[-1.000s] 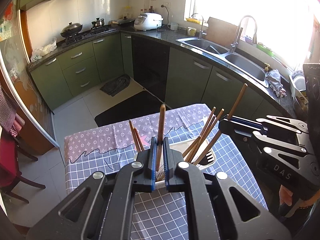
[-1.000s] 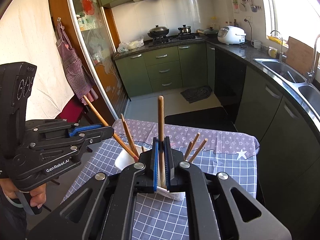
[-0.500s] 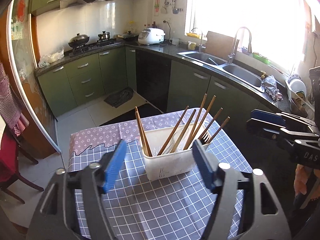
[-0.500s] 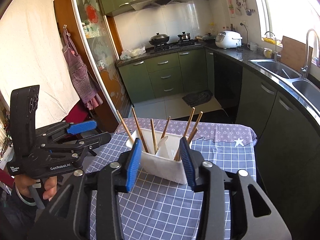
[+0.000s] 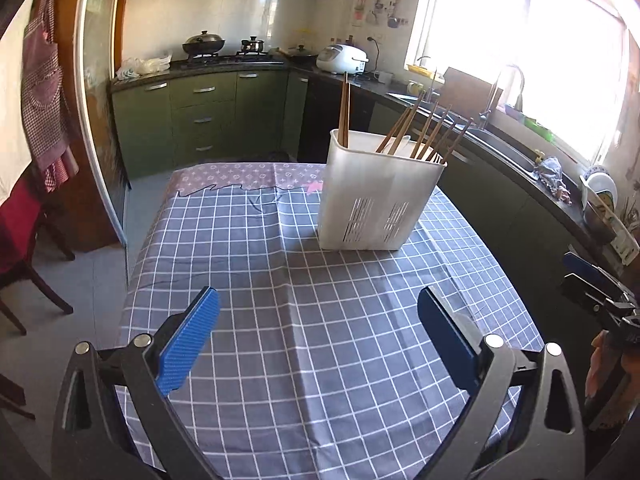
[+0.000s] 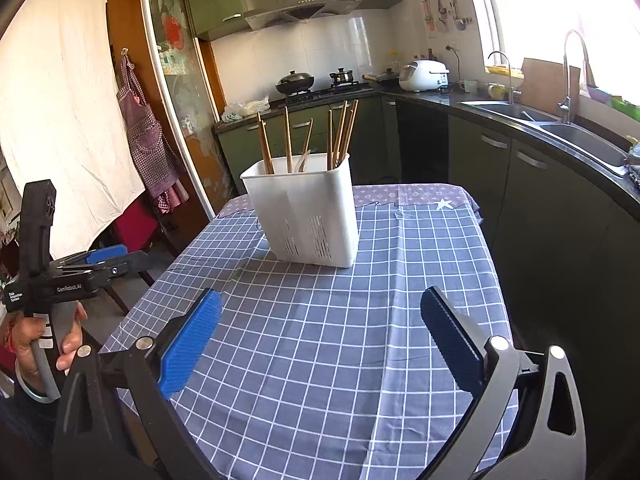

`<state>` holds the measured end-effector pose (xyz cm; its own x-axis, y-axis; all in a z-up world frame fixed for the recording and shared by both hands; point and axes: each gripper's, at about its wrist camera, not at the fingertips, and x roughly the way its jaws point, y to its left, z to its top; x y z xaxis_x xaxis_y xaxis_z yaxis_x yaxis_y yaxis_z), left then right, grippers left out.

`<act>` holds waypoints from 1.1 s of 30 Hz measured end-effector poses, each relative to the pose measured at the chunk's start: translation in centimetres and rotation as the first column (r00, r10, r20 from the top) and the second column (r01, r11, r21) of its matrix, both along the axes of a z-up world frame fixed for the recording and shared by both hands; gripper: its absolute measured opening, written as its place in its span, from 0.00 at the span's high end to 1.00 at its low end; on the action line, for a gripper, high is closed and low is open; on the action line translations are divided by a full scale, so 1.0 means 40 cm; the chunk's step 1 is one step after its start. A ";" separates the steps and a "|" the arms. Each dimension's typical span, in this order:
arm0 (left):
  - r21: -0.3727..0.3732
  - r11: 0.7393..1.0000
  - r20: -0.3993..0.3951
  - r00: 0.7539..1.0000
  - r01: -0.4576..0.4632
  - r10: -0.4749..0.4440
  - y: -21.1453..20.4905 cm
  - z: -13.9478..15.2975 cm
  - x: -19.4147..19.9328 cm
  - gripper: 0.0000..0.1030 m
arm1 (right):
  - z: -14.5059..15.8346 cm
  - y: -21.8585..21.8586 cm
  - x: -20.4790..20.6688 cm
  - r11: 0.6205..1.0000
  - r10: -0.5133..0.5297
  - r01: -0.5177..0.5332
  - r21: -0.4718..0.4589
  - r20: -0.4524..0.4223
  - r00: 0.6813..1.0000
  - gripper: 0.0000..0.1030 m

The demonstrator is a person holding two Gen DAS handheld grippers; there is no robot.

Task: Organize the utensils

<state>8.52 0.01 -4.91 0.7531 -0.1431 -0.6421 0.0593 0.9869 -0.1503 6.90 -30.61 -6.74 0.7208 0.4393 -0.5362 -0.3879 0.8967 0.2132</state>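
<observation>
A white plastic utensil caddy [image 5: 378, 196] stands upright on the tabletop [image 5: 304, 344], which is covered by a blue-grey checked tablecloth [image 6: 344, 340]. The caddy sits toward the far end of the cloth, near the strip of purple patterned fabric. Its lower wall has slotted vents. Wooden chopsticks [image 6: 340, 134] stick up out of it: in the left wrist view one pair stands nearly straight at the caddy's left corner, and a fan of others leans to the right. A pale spoon-like handle [image 6: 303, 161] shows among them in the right wrist view.

The left claw [image 5: 318, 330] hangs over the cloth on the near side of the caddy, well apart from it. Its jaws have just been opening and now stand wide, with only tablecloth between the blue pads [image 5: 188, 344]. The right claw [image 6: 320, 334] is likewise spread wide after opening, empty, and on the near side of the caddy. A hand [image 6: 38, 340] grips the left claw's handle.
</observation>
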 end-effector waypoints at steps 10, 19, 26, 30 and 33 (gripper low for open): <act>0.017 0.995 0.066 0.993 -0.100 0.099 0.022 0.002 -0.143 0.07 | -0.007 -0.023 -0.086 0.995 -0.092 0.094 -0.045 0.050 0.995 0.05; -0.005 0.994 0.094 0.990 -0.109 0.109 0.033 0.011 -0.202 0.07 | 0.031 -0.005 -0.189 0.990 -0.097 0.111 -0.091 0.144 0.985 0.05; -0.008 0.994 0.097 0.989 -0.112 0.112 0.030 0.011 -0.218 0.07 | 0.044 0.010 -0.218 0.988 -0.091 0.110 -0.105 0.167 0.982 0.05; -0.002 0.994 0.094 0.989 -0.112 0.111 0.026 0.009 -0.221 0.07 | 0.043 0.012 -0.222 0.988 -0.092 0.109 -0.105 0.161 0.983 0.05; -0.008 0.994 0.095 0.989 -0.111 0.111 0.028 0.009 -0.223 0.07 | 0.043 0.013 -0.224 0.989 -0.085 0.102 -0.102 0.160 0.983 0.05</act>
